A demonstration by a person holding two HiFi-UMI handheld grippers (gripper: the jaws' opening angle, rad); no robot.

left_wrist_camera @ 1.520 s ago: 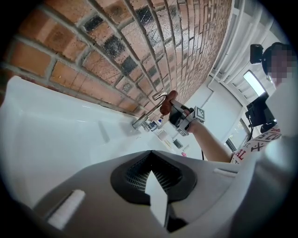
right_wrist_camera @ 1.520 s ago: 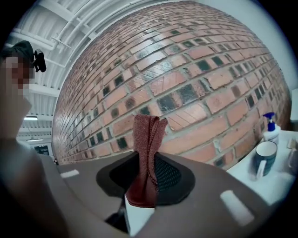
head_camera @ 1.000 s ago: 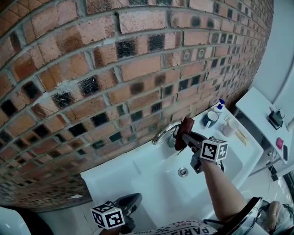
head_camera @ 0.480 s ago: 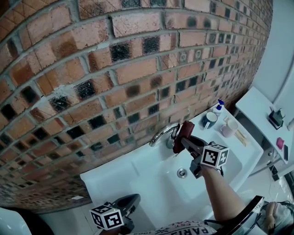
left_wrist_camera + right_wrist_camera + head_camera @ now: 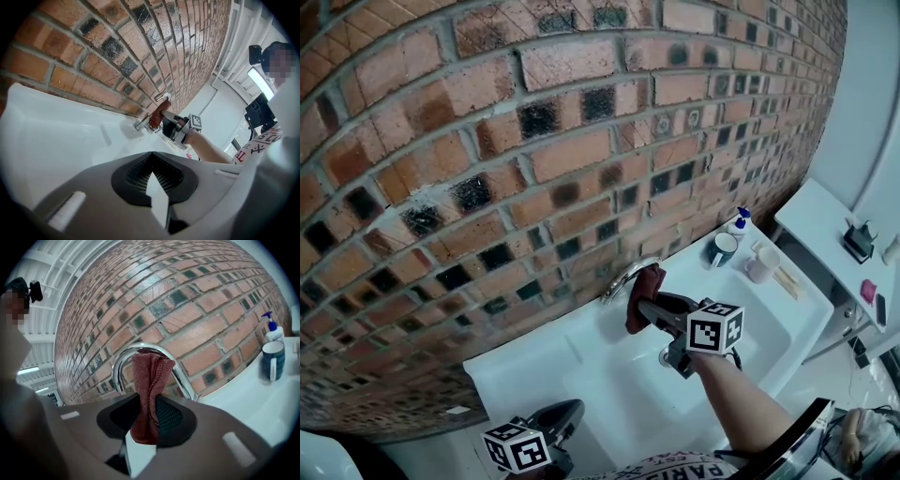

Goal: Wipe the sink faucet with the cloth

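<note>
The cloth [image 5: 149, 394], one dark red piece, is clamped in your right gripper [image 5: 146, 430]. Its long axis runs from the jaws up toward the far brick wall [image 5: 187, 287]. Its upper end touches the top of the arch of the one chrome faucet [image 5: 118, 369], at the far edge of the white sink [image 5: 609, 375]. Your left gripper [image 5: 157, 197] is low at the near left, jaws together on nothing. At the far right stand one blue mug [image 5: 273, 361] and one pump bottle [image 5: 273, 330].
</note>
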